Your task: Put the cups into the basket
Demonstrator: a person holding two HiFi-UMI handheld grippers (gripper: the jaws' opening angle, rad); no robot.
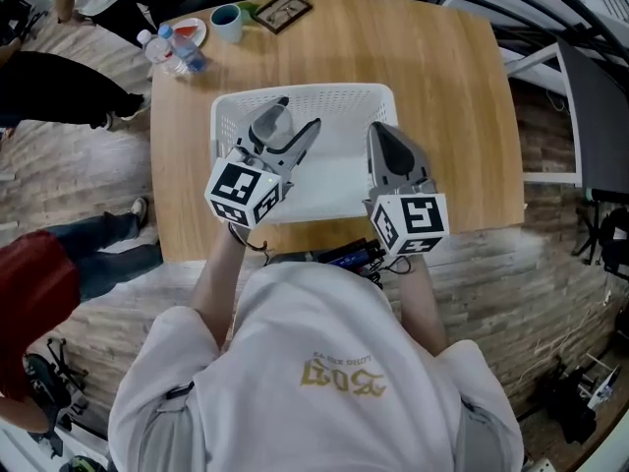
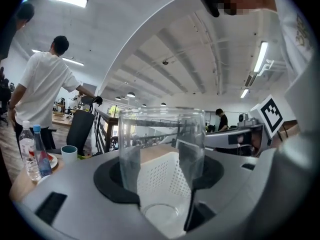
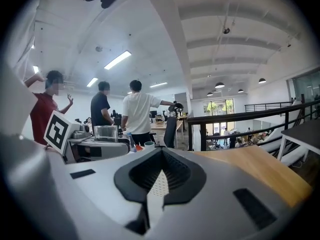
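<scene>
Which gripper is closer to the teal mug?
Left. The left gripper, shut on a clear cup, is over the left half of the basket, toward the teal mug; the right gripper is over its right half, farther away.

My head camera looks steeply down over my own shoulders onto the tabletop (image 1: 462, 116) and basket (image 1: 314, 94). The camera on my left gripper (image 1: 298, 118) faces roughly level across that tabletop, very near the cup (image 2: 162, 154). The one on my right gripper (image 1: 379, 131) faces the same way. All three share the far mug (image 1: 227, 23), and each gripper view catches the other's marker cube (image 2: 270, 115).
</scene>
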